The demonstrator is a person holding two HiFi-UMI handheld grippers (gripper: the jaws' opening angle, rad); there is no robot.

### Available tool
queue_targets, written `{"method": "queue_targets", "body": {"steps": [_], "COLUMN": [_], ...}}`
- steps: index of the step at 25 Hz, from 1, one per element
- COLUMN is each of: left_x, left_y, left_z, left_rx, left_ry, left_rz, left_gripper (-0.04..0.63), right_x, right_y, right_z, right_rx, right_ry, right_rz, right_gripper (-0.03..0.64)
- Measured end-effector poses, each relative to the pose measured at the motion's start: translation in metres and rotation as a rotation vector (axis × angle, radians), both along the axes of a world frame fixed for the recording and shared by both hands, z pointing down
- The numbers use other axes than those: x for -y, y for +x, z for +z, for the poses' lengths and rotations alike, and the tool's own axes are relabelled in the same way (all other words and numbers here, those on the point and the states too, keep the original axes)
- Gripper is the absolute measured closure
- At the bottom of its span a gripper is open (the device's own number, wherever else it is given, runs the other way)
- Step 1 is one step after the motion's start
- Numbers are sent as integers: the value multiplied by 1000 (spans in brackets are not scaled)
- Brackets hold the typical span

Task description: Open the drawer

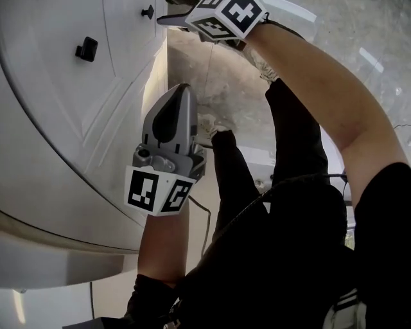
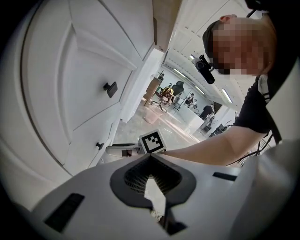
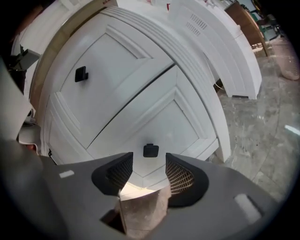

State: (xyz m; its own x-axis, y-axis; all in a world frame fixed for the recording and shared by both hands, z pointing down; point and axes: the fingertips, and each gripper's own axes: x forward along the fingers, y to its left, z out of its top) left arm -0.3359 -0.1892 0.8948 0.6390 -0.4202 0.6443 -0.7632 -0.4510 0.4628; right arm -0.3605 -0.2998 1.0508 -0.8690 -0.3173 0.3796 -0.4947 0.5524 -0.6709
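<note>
A white cabinet has two panelled drawer fronts. The lower drawer (image 3: 154, 117) carries a small black knob (image 3: 150, 150); the upper drawer (image 3: 108, 70) has its own knob (image 3: 81, 74). My right gripper (image 3: 149, 160) is open, and the lower knob sits just ahead of its tips, centred on the gap and untouched. In the head view the right gripper (image 1: 173, 19) reaches toward that lower knob (image 1: 148, 11) at the top edge. My left gripper (image 1: 184, 90) hangs beside the cabinet front, away from both knobs. In the left gripper view it (image 2: 150, 158) is shut and holds nothing.
The cabinet's pale top edge (image 1: 58, 231) juts out at lower left in the head view. Grey stone floor (image 3: 262, 126) lies to the right of the cabinet, with more white cabinet units (image 3: 220, 42) further along. The person's black-clad legs (image 1: 295, 148) stand close to the drawers.
</note>
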Motion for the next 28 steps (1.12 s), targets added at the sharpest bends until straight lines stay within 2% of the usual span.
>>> {"method": "queue_targets", "body": {"steps": [6, 15, 16, 17, 28], "left_x": [8, 6, 6, 6, 7], "left_y": [-17, -15, -15, -14, -11], "left_z": [12, 13, 13, 12, -1], "left_rx": [14, 13, 13, 11, 3], "left_ry": [5, 21, 23, 24, 39], "left_rz": [-37, -3, 0, 2, 4], "left_gripper": [604, 604, 604, 604, 604], "right_x": [5, 3, 3, 3, 2], "right_y": [-14, -12, -12, -11, -13], "right_z": [12, 12, 12, 12, 15], "right_rx": [17, -7, -9, -12, -33], "right_ry": [-24, -10, -9, -8, 1], "right_rz": [9, -14, -16, -18, -41], "right_gripper": [430, 433, 436, 473, 483]}}
